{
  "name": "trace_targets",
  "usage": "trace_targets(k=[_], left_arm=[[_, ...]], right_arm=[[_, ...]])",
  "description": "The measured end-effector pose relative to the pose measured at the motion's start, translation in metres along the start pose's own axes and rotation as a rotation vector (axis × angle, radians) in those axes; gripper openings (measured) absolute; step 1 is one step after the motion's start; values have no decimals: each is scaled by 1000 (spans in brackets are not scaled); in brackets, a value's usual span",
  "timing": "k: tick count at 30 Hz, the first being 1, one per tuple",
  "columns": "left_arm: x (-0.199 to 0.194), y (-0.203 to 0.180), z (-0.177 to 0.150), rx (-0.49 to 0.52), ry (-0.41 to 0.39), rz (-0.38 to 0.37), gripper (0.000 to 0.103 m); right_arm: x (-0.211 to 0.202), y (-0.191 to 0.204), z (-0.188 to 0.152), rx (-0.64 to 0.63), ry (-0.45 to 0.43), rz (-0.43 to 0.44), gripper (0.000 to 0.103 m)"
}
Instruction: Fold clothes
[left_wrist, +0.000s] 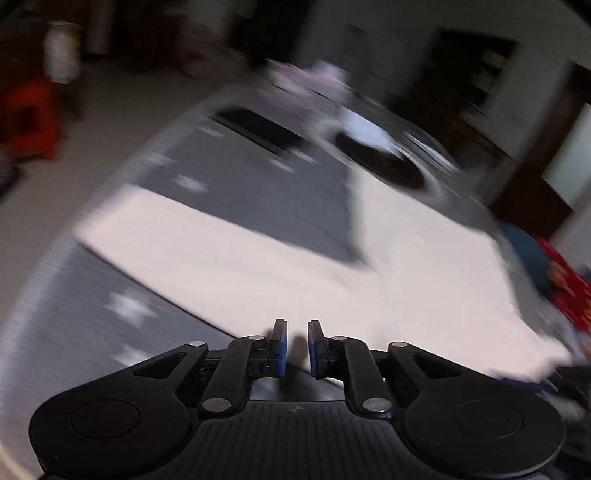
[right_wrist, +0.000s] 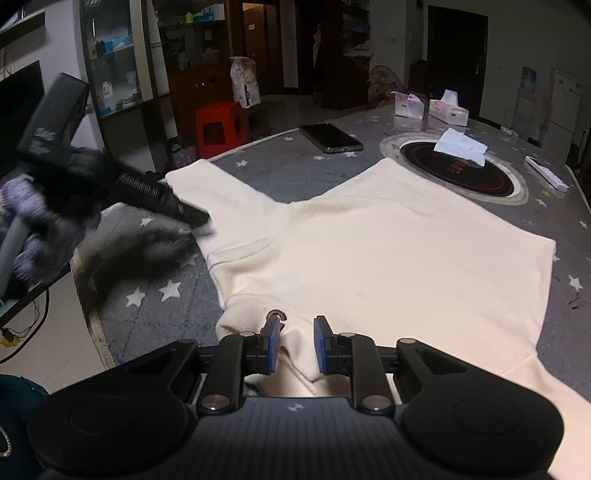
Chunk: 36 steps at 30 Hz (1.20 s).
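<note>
Overhead-dim room, star-patterned tablecloth (right_wrist: 155, 295)

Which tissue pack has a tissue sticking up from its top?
The right-hand tissue pack, nearer the induction hob. A tissue stands up from its top; the left pack shows none standing up.

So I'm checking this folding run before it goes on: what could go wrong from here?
1. The cream fleece hoodie has its hem on the round black hotplate; a fold could drag the crumpled white tissue along.
2. The right claw is open around hood fabric beside a metal eyelet; closing on it may give a poor grip.
3. The left claw view is blurred, suggesting fast motion.
</note>
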<state>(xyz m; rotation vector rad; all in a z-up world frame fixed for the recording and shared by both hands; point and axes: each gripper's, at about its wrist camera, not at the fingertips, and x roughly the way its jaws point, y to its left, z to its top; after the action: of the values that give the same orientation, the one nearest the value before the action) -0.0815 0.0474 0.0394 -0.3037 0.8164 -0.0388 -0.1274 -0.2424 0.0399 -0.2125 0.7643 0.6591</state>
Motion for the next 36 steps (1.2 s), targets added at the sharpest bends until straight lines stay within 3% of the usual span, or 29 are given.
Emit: trace_targets(k=[2,6,8,10,15,19,27,36], left_arm=[[0,17,8,-34,-61,117,39],[8,44,19,-58,-157,353,49],[17,58,25,-92,-160,411,50],[27,71,31,-130,-149,423,51],[39,72,41,-91,-165,375,43],[42,73,47,-112,-173,328,11],[14,38,69,-93,-275,170,9],[-38,-67,79,47,-355,-219,9]], right_arm=[[-2,-2,0,8,-5,-7,21],[-5,-7,1,24,-16,-21,22],[-6,-8,0,30,-20,-24,22],[-8,-8,-1,31,-24,-25,22],[-11,-9,-3,46,-29,-36,22],[-13,-10,-5,58,-37,-45,22],[-23,-17,-8,86,-62,-71,22],[-35,-32,-13,132,-102,-115,22]])
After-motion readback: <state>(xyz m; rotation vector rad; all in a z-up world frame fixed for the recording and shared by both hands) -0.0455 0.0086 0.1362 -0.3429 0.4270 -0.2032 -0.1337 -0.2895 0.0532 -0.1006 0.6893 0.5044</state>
